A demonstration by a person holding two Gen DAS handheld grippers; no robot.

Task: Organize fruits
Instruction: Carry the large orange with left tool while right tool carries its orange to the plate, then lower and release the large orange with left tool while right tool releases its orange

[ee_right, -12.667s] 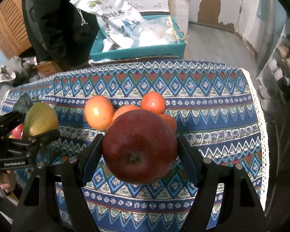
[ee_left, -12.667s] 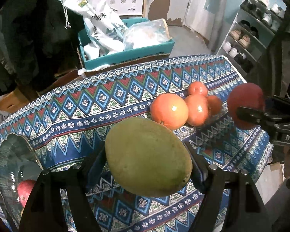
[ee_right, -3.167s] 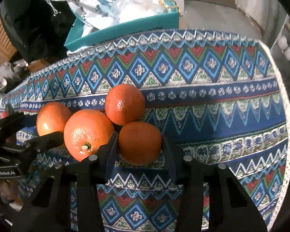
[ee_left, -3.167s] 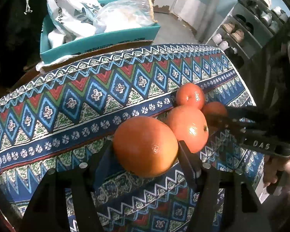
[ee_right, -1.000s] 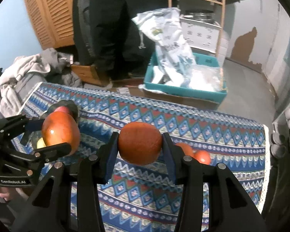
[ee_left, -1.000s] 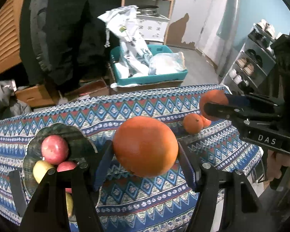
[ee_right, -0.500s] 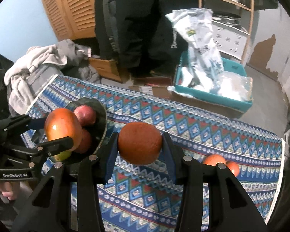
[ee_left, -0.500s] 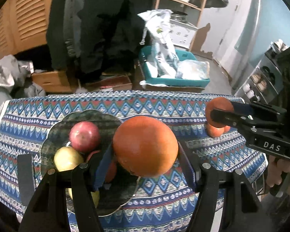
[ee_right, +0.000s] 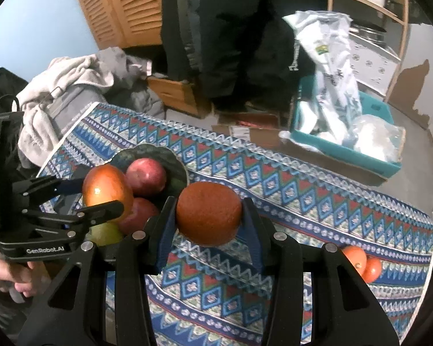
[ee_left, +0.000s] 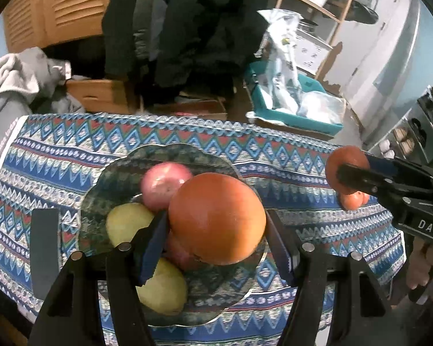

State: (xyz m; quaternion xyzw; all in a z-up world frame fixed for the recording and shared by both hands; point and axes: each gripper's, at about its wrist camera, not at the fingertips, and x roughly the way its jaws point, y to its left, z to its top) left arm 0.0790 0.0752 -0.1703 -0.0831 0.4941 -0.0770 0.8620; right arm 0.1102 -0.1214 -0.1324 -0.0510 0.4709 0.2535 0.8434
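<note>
My left gripper [ee_left: 216,239] is shut on a large orange [ee_left: 216,219] and holds it above the glass fruit plate [ee_left: 101,196]. The plate holds a red apple [ee_left: 161,181], a second red apple, a yellow-green fruit [ee_left: 127,225] and a mango [ee_left: 164,288]. My right gripper [ee_right: 207,225] is shut on a smaller orange [ee_right: 209,213], held above the patterned tablecloth right of the plate [ee_right: 173,158]. Two small oranges [ee_right: 360,262] lie on the cloth at the right; they also show in the left wrist view [ee_left: 352,200].
The tablecloth [ee_left: 274,155] covers a small table. Behind it on the floor stand a teal box with bags [ee_right: 346,144], cardboard boxes [ee_left: 101,95] and a pile of grey clothes [ee_right: 57,86]. A dark-clothed person [ee_right: 231,28] stands behind.
Both grippers have moved left with their oranges. The left one now hangs over the plate and the right one is close beside it. The two small oranges stay at the right.
</note>
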